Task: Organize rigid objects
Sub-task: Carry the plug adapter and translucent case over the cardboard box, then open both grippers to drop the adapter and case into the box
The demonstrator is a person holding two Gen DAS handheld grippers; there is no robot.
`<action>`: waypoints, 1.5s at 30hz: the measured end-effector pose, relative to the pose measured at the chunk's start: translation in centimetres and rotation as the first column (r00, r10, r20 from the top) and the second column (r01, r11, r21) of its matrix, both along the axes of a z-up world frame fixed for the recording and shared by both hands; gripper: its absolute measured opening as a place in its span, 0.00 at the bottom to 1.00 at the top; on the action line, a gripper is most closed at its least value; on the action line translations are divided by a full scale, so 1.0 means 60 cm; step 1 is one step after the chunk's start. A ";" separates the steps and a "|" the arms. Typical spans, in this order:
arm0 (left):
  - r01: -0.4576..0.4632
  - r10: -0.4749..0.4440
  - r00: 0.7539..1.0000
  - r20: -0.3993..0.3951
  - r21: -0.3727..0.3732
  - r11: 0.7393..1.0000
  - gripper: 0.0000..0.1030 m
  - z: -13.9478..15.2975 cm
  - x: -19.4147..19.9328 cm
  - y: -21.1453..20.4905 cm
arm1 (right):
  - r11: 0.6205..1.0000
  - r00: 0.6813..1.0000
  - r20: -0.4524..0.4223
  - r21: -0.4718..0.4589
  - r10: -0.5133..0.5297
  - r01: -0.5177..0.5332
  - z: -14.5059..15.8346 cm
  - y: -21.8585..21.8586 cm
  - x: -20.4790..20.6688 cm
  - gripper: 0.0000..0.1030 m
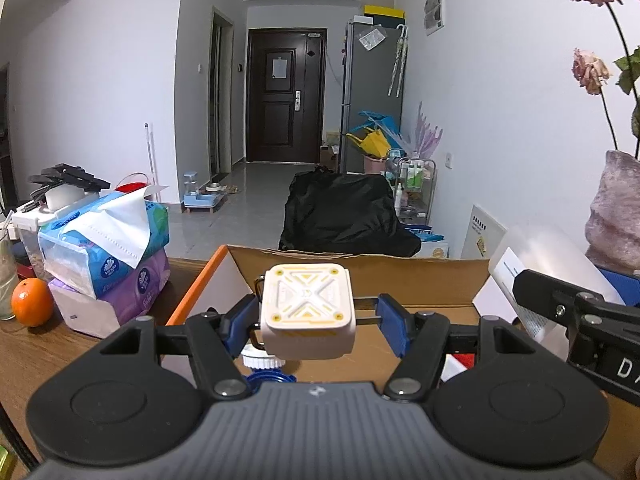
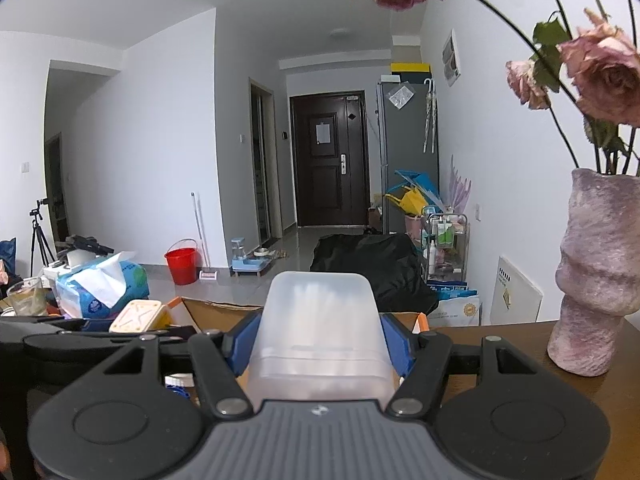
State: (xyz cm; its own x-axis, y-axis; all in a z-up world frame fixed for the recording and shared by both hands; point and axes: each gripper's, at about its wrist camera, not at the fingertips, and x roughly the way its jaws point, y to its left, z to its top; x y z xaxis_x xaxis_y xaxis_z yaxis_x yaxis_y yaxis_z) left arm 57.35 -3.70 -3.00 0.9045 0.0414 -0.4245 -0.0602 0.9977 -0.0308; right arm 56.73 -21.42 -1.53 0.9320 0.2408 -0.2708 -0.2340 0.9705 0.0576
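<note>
So both hands are busy over the open brown cardboard box [image 1: 360,276] sitting on the brown wooden worktop [image 1: 36,356]. The left gripper [image 1: 318,322] is gripping a cream-white square plastic block with yellow trim [image 1: 307,312], its blue pads [image 1: 236,322] pressing on the block's two sides, and it's hanging right above the box's inside. Under the block, down in the box, a white ribbed round cap [image 1: 262,360] and something blue and round are peeking out (can't really tell what the blue thing is).

The right gripper [image 2: 320,344] is clamping a frosted translucent plastic container [image 2: 320,328] with a rounded top, the blue pads [image 2: 244,344] hugging it on both sides. It's sitting over the right part of the box; from the left wrist view the container [image 1: 544,256] is showing just past the box's right wall.

To the left of the box, stacked soft tissue packs, a blue one on a purple one [image 1: 108,252], are lying on the worktop, and an orange round fruit [image 1: 32,302] is sitting further left of those. To the right of the box a lumpy pinkish-purple vase [image 2: 596,276] is standing on the worktop, holding dried pink roses [image 2: 600,72] drooping over the scene.

Beyond the box, on the floor, a black crumpled bag [image 1: 344,212] is lying, with a red bucket [image 2: 182,260] off to its left.
</note>
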 end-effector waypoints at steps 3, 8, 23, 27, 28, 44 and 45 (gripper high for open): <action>-0.010 0.011 1.000 -0.003 0.006 1.000 0.64 -0.003 0.010 0.005 | 1.000 1.000 -0.012 -0.007 0.000 0.000 -0.005 0.002 0.015 0.62; -0.024 0.024 1.000 -0.010 0.014 1.000 0.64 -0.010 0.027 0.015 | 1.000 1.000 -0.026 -0.022 0.002 -0.003 -0.011 0.006 0.031 0.62; -0.037 0.038 0.997 -0.063 0.022 0.999 0.91 -0.020 0.048 0.044 | 0.996 0.992 -0.099 -0.025 -0.082 0.080 -0.022 -0.008 0.060 0.93; -0.059 0.061 0.997 -0.040 0.046 0.997 1.00 -0.018 0.042 0.041 | 0.996 0.991 -0.107 -0.018 -0.083 0.082 -0.021 -0.012 0.061 0.96; -0.055 0.057 0.998 -0.039 0.049 0.997 1.00 -0.017 0.041 0.039 | 0.997 0.991 -0.107 -0.020 -0.081 0.079 -0.021 -0.010 0.060 0.96; -0.051 0.051 0.999 -0.008 0.054 0.997 1.00 -0.002 0.009 0.037 | 0.997 0.993 -0.082 -0.020 -0.079 0.078 -0.009 -0.015 0.028 0.97; -0.047 0.048 0.999 -0.004 0.050 0.998 1.00 0.000 0.004 0.038 | 0.997 0.994 -0.079 -0.021 -0.082 0.080 -0.007 -0.016 0.023 0.97</action>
State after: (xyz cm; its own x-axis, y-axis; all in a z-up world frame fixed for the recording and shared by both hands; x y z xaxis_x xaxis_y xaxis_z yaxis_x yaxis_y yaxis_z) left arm 57.58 -1.39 -2.98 0.8988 0.1055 -0.4255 -0.1076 0.9940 0.0193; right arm 58.11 -22.40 -1.97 0.9237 0.1596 -0.3483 -0.1498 0.9872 0.0551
